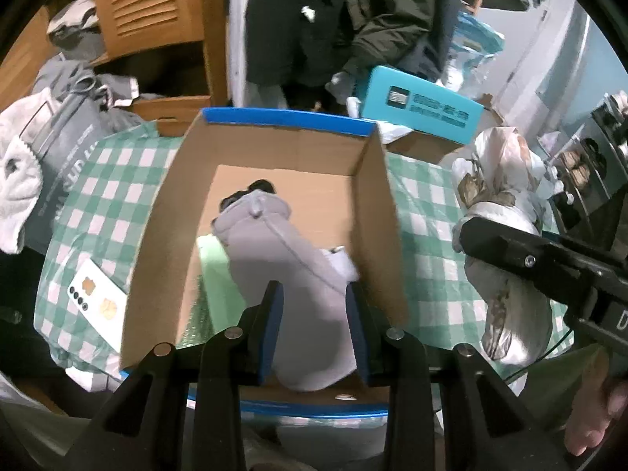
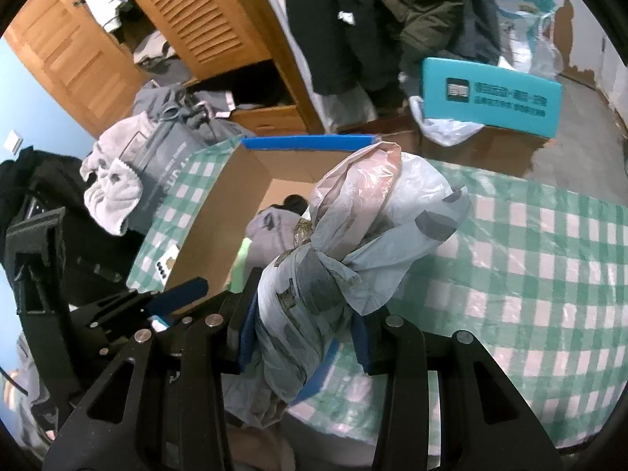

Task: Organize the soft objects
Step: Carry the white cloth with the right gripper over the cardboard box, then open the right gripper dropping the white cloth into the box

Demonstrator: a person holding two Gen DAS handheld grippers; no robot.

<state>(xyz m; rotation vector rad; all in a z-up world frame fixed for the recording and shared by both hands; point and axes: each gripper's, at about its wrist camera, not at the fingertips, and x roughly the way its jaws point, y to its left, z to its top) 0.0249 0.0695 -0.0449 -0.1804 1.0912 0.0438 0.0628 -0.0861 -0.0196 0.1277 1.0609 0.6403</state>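
Note:
An open cardboard box (image 1: 373, 212) with blue rim tape stands on the green checked cloth. My left gripper (image 1: 314, 333) is over the box's near end, shut on a grey plush garment (image 1: 282, 251) that reaches down into the box. A light green item (image 1: 214, 274) lies under it. My right gripper (image 2: 304, 337) is shut on a knotted plastic bag bundle (image 2: 353, 243), held above the cloth just right of the box (image 2: 219, 212). The bundle also shows in the left wrist view (image 1: 506, 212).
A white phone case card (image 1: 98, 298) lies on the cloth left of the box. A grey bag and pale towel (image 1: 19, 180) sit at the left. A teal box (image 1: 424, 106) lies behind. A wooden louvred cabinet (image 2: 204, 19) and hanging dark coats (image 2: 392, 19) stand at the back.

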